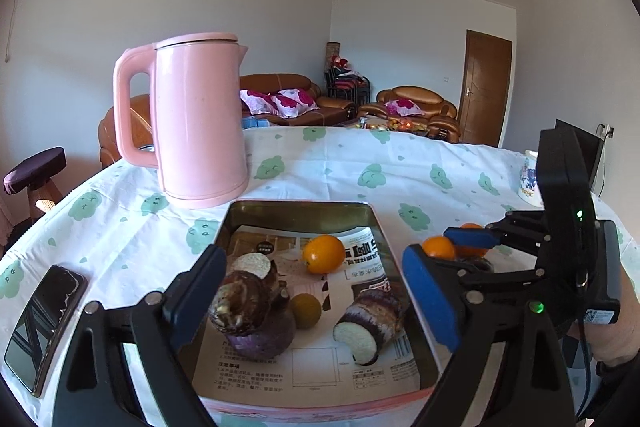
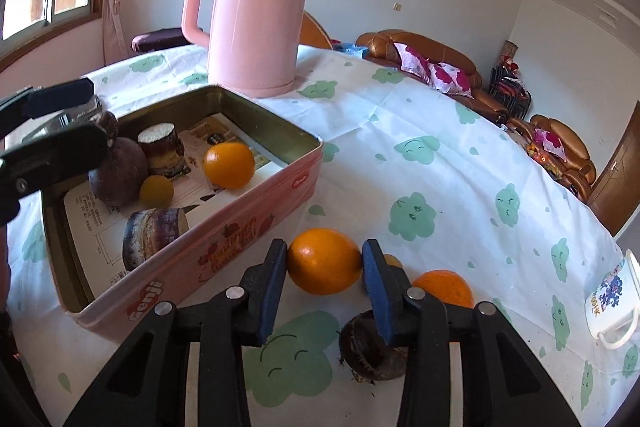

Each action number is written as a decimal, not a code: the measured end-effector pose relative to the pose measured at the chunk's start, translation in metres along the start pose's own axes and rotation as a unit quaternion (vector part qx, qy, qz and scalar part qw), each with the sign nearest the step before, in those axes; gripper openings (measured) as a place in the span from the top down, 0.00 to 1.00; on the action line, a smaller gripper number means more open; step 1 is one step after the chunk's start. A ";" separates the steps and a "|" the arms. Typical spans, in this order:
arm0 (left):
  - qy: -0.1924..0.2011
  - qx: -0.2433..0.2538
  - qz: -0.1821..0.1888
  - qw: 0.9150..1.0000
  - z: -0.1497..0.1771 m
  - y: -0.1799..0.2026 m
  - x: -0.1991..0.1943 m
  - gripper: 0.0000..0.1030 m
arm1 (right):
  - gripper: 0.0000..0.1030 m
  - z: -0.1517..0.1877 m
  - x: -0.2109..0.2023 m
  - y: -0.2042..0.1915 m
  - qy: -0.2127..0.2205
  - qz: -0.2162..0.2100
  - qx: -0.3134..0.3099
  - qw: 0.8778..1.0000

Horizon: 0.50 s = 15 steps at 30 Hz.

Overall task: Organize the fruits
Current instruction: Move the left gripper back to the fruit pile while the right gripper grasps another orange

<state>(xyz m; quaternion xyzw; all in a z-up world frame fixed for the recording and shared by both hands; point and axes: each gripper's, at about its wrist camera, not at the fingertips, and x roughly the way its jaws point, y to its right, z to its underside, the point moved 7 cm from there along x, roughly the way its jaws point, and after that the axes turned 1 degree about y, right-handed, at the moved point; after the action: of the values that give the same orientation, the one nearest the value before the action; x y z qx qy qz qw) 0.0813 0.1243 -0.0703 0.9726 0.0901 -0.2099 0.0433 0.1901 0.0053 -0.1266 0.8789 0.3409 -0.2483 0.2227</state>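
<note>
Left wrist view gets the phone (image 1: 44, 323) beside the tin (image 1: 404, 291), with the left gripper (image 1: 316, 307) spread wide over the taro chunks (image 1: 250, 307) inside, pinching nothing. Right wrist view shows the right gripper (image 2: 325, 281) angled down, pads squeezing an orange (image 2: 324, 261) on the tablecloth (image 2: 420, 107) just beside the tin; another orange (image 2: 444, 287) sits partly behind its finger, pink kettle (image 2: 256, 19) further back.

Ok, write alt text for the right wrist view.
The right tongs close around an orange on the cloud-print tablecloth, beside a pink tin holding taro pieces and another orange; a pink kettle stands behind.
</note>
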 end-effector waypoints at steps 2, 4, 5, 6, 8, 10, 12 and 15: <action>0.002 0.013 0.010 1.000 -0.004 0.014 0.000 0.11 | 0.61 0.003 -0.016 0.013 0.018 0.017 0.015 1.000; 0.003 0.027 0.025 0.999 -0.008 0.032 0.001 0.11 | 0.61 0.010 -0.031 0.031 0.030 0.043 0.034 0.998; 0.001 0.033 0.035 0.999 -0.008 0.041 0.003 0.11 | 0.61 0.015 -0.038 0.042 0.033 0.054 0.047 0.997; -0.003 0.039 0.044 0.998 -0.008 0.051 0.006 0.11 | 0.61 0.021 -0.043 0.053 0.036 0.067 0.060 0.995; -0.013 0.056 0.059 0.997 -0.006 0.072 0.012 0.11 | 0.61 0.031 -0.049 0.075 0.035 0.089 0.084 0.992; -0.034 0.068 0.083 0.994 -0.003 0.093 0.021 0.11 | 0.61 0.041 -0.051 0.092 0.029 0.106 0.100 0.989; -0.062 0.067 0.112 0.989 0.002 0.111 0.033 0.11 | 0.61 0.044 -0.056 0.104 0.034 0.109 0.119 0.986; -0.093 0.075 0.122 0.985 0.008 0.130 0.049 0.11 | 0.61 0.050 -0.059 0.113 0.031 0.124 0.120 0.985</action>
<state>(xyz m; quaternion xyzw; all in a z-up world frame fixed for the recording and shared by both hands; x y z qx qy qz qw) 0.1473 0.0042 -0.0917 0.9530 -0.0494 -0.2990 0.0037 0.2187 -0.1269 -0.1054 0.9420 0.2042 -0.2301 0.1343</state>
